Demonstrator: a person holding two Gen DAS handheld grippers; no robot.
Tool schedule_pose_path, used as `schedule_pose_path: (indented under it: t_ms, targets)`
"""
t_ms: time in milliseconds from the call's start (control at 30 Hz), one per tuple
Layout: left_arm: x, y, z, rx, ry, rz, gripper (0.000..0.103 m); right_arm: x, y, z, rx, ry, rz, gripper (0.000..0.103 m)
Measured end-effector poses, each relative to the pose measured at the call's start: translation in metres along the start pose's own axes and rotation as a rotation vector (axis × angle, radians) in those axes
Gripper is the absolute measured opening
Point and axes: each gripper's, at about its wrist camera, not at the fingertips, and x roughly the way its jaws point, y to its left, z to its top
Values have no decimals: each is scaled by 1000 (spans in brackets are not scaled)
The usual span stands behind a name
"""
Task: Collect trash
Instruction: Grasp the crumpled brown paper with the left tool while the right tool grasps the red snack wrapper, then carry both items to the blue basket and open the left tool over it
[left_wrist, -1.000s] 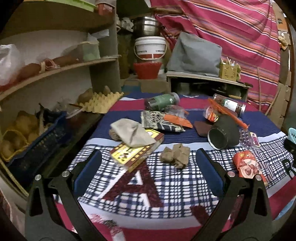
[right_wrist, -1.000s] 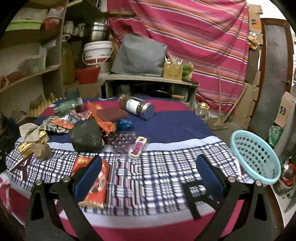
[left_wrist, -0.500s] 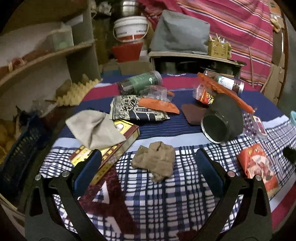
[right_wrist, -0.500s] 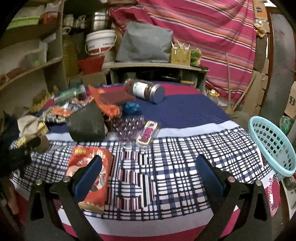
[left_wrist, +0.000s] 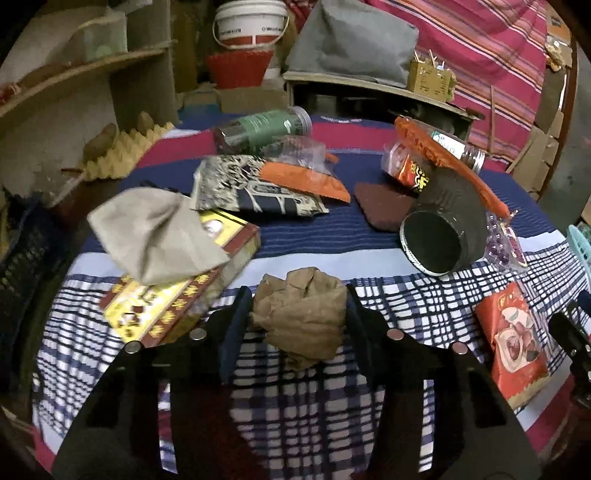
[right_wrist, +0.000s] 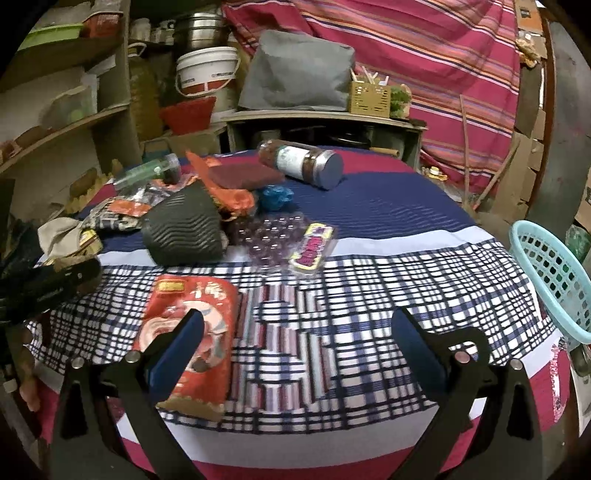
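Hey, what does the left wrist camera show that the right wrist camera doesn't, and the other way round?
Only the left wrist view shows the left gripper closed around the crumpled brown paper, and the open mouth of the dark ribbed cup.

Only the right wrist view shows the right gripper open over the checked tablecloth, most of the light blue basket at the table's right edge, and a blue crumpled wrapper.

Both show the red snack packet, the cup lying on its side, the green-labelled jar and the white bucket.
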Motion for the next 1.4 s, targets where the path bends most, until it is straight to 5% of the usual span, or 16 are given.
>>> schedule_pose_path:
  t_ms: [467,567,700,767,833,900,1200,1400]
  targets:
    - [-49,29,-20,-31,-85,106,49,22,34,-16,-30,110,61,93]
    - [-52,30,-26,-39,-83,102,49,22,35,-16,-28,119,107,78]
    - [-59,28,-32,-43,-85,106,49,20,43,-17,-48,119,171,44]
    - [-63,27,-35,-49,-91,108,49,18,47,-17,-72,104,161,37]
    - [-66,26,-37,-61,-97,106,49,19,46,-17,-67,103,168,15]
    - [-69,24,-38,-73,-97,104,49,19,41,-15,-58,103,179,10]
    - [-87,15,-31,-86,-103,99,49,-15,15,4,-46,-17,168,6]
    - [-98,-18,-15,-37,-128,77,49,-43,-43,26,44,-79,153,6]
